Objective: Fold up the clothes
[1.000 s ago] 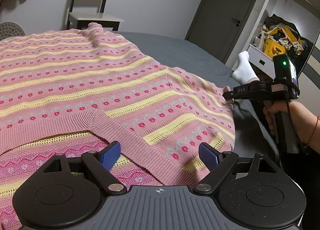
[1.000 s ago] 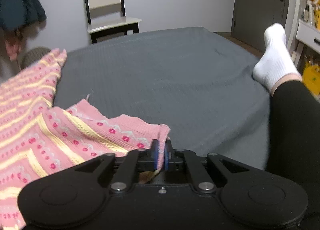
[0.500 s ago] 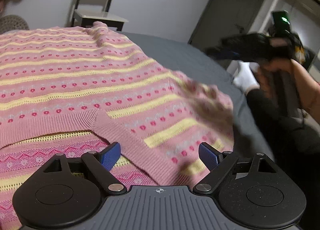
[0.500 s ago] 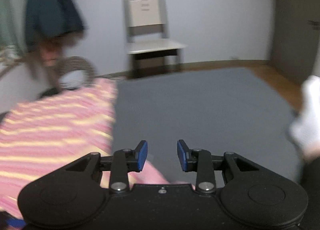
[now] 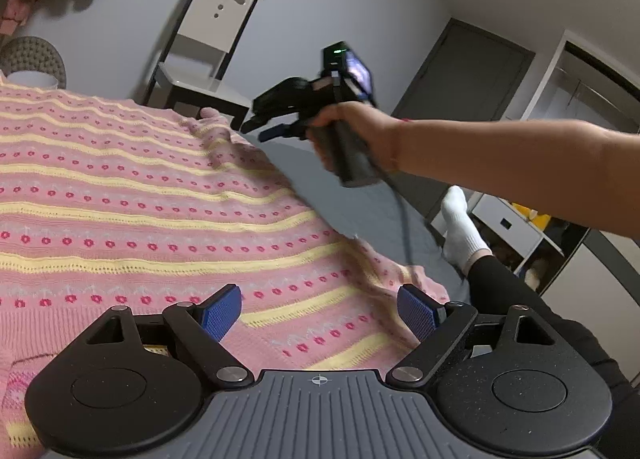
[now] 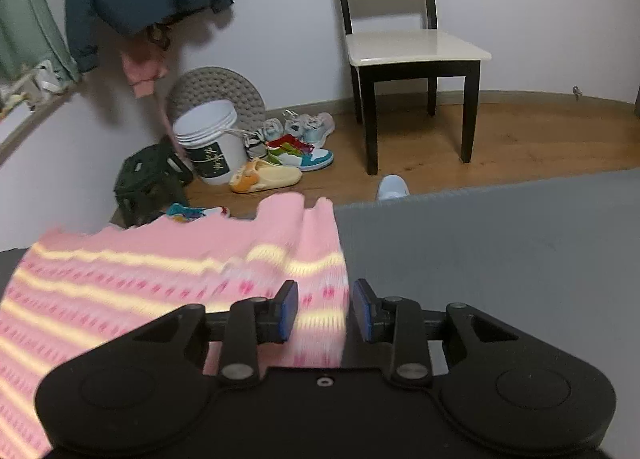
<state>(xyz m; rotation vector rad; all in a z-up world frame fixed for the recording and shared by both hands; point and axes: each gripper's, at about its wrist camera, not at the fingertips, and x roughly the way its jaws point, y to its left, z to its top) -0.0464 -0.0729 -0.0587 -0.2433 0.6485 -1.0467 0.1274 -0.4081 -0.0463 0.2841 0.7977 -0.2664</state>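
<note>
Both tools stand open and hold nothing; the left tool (image 5: 320,309) hovers low over the pink striped sweater (image 5: 140,211), which lies spread on the grey bed (image 6: 500,243); the right tool (image 6: 325,312), gripped by a hand (image 5: 352,131), is raised above the sweater's far edge, perhaps not touching it, as the view is blurred.

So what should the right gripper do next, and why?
Probably lower the right gripper and close on the sweater's far right edge. Its jaws are open and empty above that edge, and the left gripper is open over the near part.
</note>
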